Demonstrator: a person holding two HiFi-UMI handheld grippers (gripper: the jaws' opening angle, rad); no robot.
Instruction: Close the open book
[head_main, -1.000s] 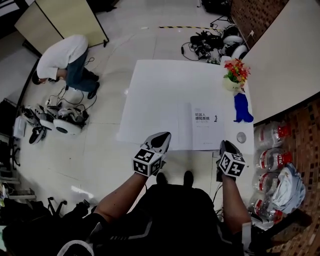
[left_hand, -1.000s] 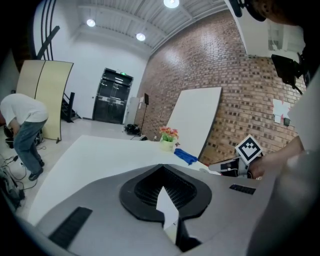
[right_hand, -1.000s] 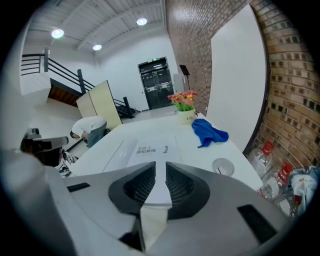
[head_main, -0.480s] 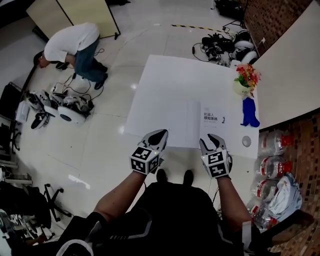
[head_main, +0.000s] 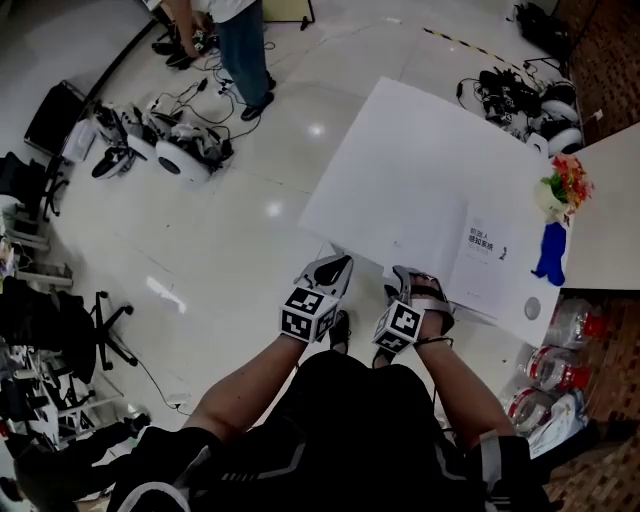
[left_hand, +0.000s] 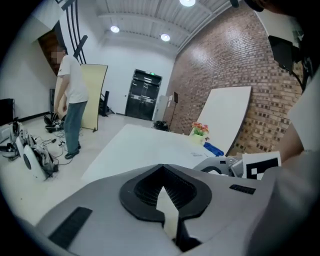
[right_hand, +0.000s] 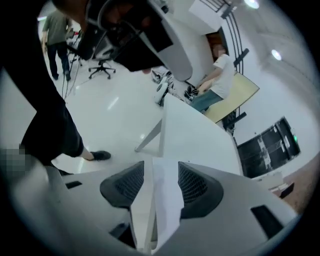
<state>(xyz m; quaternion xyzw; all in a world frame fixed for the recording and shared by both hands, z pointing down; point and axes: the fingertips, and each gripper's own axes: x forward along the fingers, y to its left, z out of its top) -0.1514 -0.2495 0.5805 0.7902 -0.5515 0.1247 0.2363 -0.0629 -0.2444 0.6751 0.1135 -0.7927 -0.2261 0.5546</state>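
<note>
The book (head_main: 487, 256) lies on the white table (head_main: 400, 170) near its right front edge, a printed page facing up. My right gripper (head_main: 414, 281) is at the book's near left edge. In the right gripper view its jaws (right_hand: 161, 175) are opening, and a white page (right_hand: 162, 202) stands between the dark pads (right_hand: 196, 186) without being pinched. My left gripper (head_main: 331, 268) hovers at the table's near left corner. Its fingertips (left_hand: 162, 167) meet, so it is shut and holds nothing.
A flower pot (head_main: 562, 190), a blue object (head_main: 550, 250) and a small round disc (head_main: 532, 308) sit at the table's right end. Water bottles (head_main: 550, 366) lie on the floor beyond. A person (head_main: 238, 35) stands by devices (head_main: 175, 150) at the upper left.
My right gripper has swung left from the book's near right corner to its near left edge, rolled over, and opened its jaws. My left gripper has shifted only a little.
</note>
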